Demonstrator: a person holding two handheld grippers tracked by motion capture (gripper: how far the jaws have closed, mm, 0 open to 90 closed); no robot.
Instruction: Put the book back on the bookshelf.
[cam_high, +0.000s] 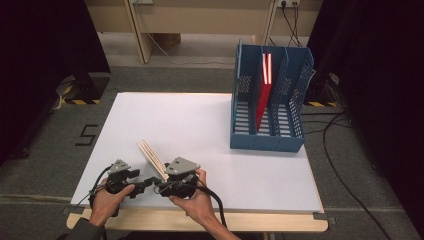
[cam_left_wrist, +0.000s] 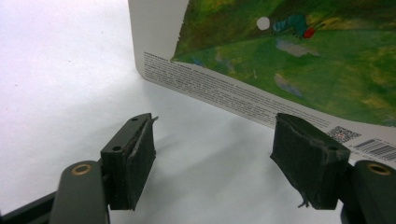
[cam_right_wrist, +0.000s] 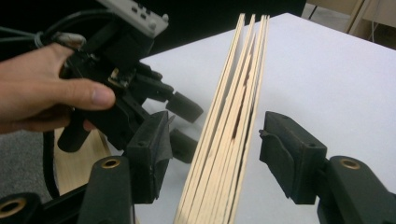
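A picture book (cam_high: 153, 159) is standing on edge on the white table (cam_high: 200, 130), low and left of centre in the high view. The right gripper (cam_right_wrist: 212, 154) is straddling its page edges, jaws apart and not pressing. The left gripper (cam_left_wrist: 215, 158) is gaping beside the cover, holding nothing.

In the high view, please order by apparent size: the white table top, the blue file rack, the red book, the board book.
1. white table top
2. blue file rack
3. red book and board book: both seen edge-on, too close to rank.
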